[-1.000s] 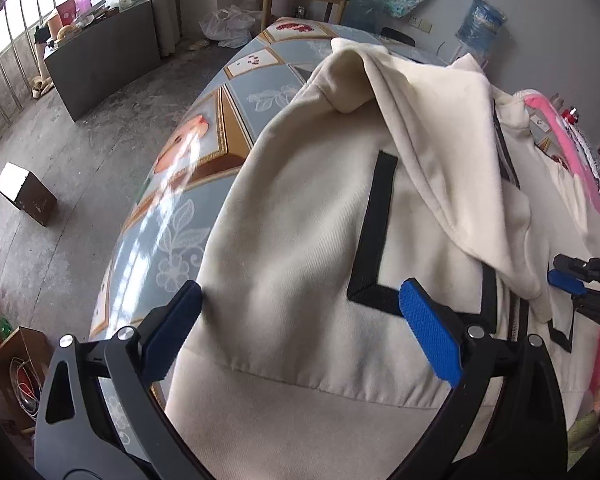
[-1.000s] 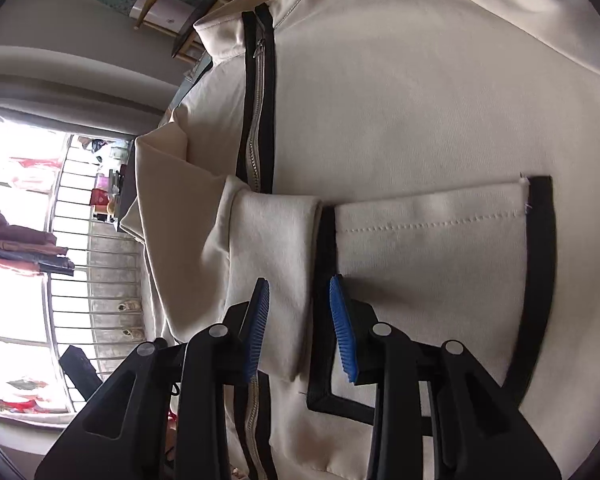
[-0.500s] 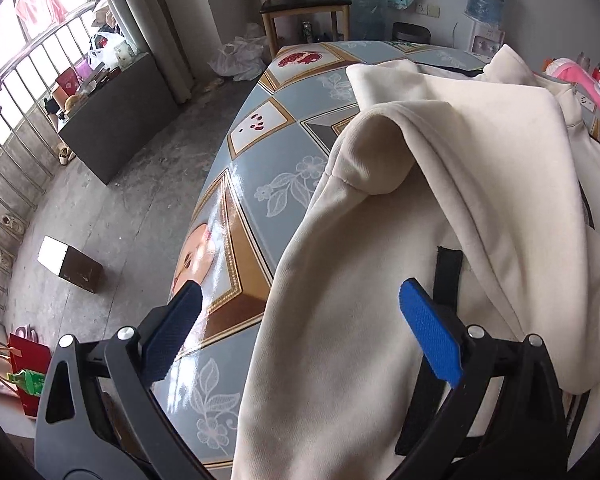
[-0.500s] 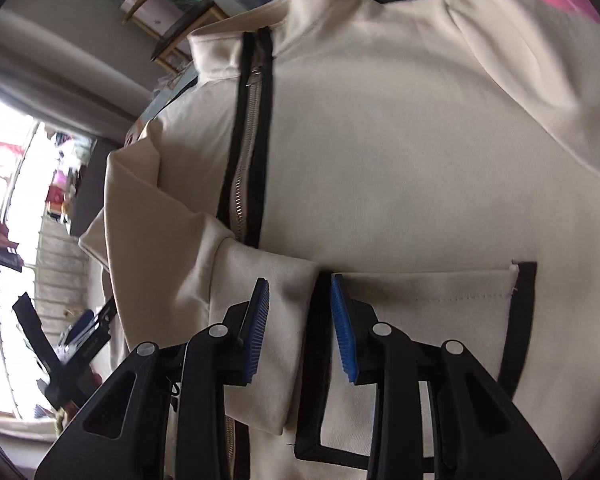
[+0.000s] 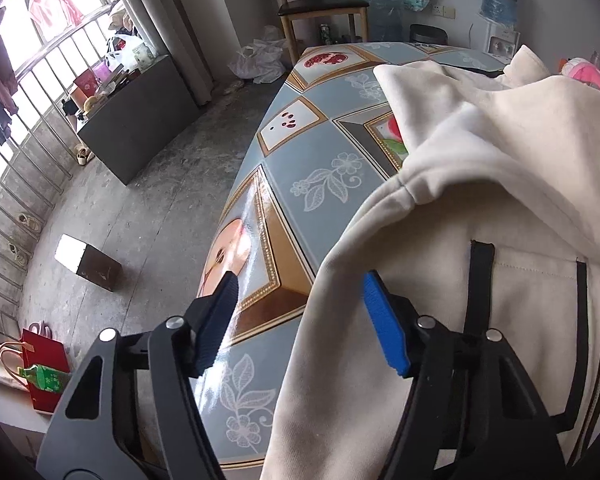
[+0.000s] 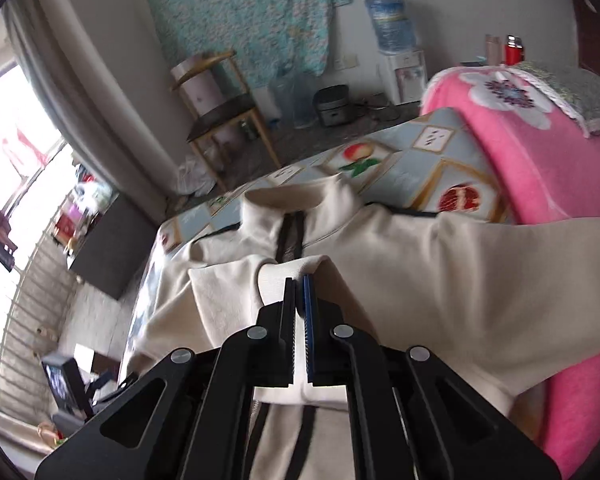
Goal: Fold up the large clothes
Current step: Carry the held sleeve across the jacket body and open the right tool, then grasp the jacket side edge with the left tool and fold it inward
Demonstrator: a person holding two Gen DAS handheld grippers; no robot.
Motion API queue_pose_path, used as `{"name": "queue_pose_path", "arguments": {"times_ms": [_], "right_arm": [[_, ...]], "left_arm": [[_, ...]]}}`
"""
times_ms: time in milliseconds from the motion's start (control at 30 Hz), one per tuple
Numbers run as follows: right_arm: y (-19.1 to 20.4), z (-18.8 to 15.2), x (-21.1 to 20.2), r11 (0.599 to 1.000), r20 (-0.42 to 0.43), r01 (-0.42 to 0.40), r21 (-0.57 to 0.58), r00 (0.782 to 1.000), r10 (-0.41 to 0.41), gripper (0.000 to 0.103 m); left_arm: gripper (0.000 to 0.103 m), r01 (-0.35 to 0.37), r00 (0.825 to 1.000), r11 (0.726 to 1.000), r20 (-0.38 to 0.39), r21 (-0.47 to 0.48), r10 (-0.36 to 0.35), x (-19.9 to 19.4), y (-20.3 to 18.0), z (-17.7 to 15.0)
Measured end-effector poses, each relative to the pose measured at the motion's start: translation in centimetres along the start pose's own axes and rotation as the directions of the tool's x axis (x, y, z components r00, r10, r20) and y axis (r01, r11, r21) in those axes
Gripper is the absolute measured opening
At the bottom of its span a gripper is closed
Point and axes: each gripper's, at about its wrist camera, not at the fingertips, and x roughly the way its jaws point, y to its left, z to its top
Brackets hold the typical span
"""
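A cream zip jacket (image 5: 480,184) with black trim lies on a patterned blue table (image 5: 320,152), one sleeve folded over its front. My left gripper (image 5: 300,284) straddles the jacket's left side edge near the hem. Its jaws are closing, with the fabric edge between them and the pads not visibly pressing. In the right wrist view the jacket (image 6: 420,264) lies collar away from me. My right gripper (image 6: 299,280) is shut on the sleeve cuff (image 6: 284,268), held up above the jacket's front.
A pink flowered blanket (image 6: 540,160) lies along the table's right side. A wooden chair (image 5: 324,4) stands beyond the far end. On the floor to the left are a small box (image 5: 88,260), a dark cabinet (image 5: 140,108) and a red bag (image 5: 44,368).
My right gripper shut on the sleeve cuff and rose with it, tilting up toward the room. My left gripper shifted to the jacket's left edge and its jaws narrowed.
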Motion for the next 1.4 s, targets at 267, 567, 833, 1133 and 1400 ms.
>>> {"name": "queue_pose_path", "arguments": {"times_ms": [267, 567, 833, 1133, 1400], "right_arm": [[-6.2, -1.4, 5.0, 0.983, -0.110, 0.177, 0.037, 0.979, -0.172, 0.004], [-9.0, -1.7, 5.0, 0.989, -0.221, 0.046, 0.144, 0.975, -0.013, 0.012], [-7.6, -5.4, 7.1, 0.991, -0.337, 0.135, 0.008, 0.933, -0.125, 0.030], [-5.3, -4.5, 5.0, 0.946, -0.205, 0.276, -0.169, 0.929, -0.308, 0.006], [-5.7, -10.2, -5.3, 0.971, -0.121, 0.193, -0.138, 0.970, -0.210, 0.054]], "left_arm": [[0.019, 0.038, 0.999, 0.999, -0.023, 0.018, -0.038, -0.4, -0.1, -1.1], [0.021, 0.063, 0.997, 0.998, -0.037, 0.012, -0.062, -1.2, 1.2, -1.6], [0.030, 0.102, 0.992, 0.995, -0.073, -0.024, -0.103, -1.7, 3.3, -3.1], [0.030, 0.233, 0.968, 0.969, -0.075, -0.084, -0.239, -5.4, 6.4, -6.9], [0.036, 0.333, 0.937, 0.942, -0.098, -0.033, -0.335, -8.4, 7.4, -12.8]]}}
